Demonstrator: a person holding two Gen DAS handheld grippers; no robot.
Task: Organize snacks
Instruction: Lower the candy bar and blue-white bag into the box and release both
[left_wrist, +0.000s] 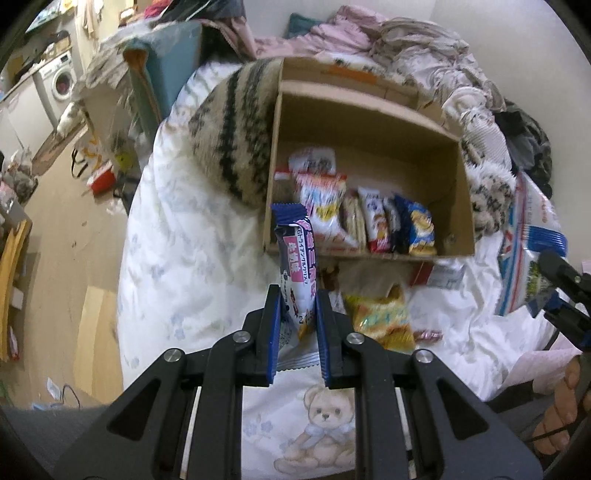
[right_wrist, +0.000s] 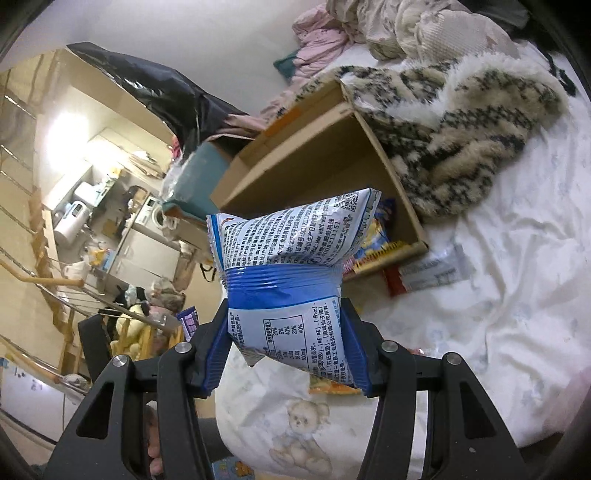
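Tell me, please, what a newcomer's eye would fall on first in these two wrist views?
Probably the two held snacks: the left gripper is clamped on a slim purple-and-white snack bar standing upright, and the right gripper squeezes a puffy blue-and-white snack bag at its middle. Behind them, an open cardboard box sits on the white bed, with packets lined along its near wall.

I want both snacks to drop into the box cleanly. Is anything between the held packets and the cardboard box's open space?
Nothing visible blocks them. The left gripper holds a bar packet, the right gripper a blue bag. The cardboard box is open on top, snacks lining only its near side.
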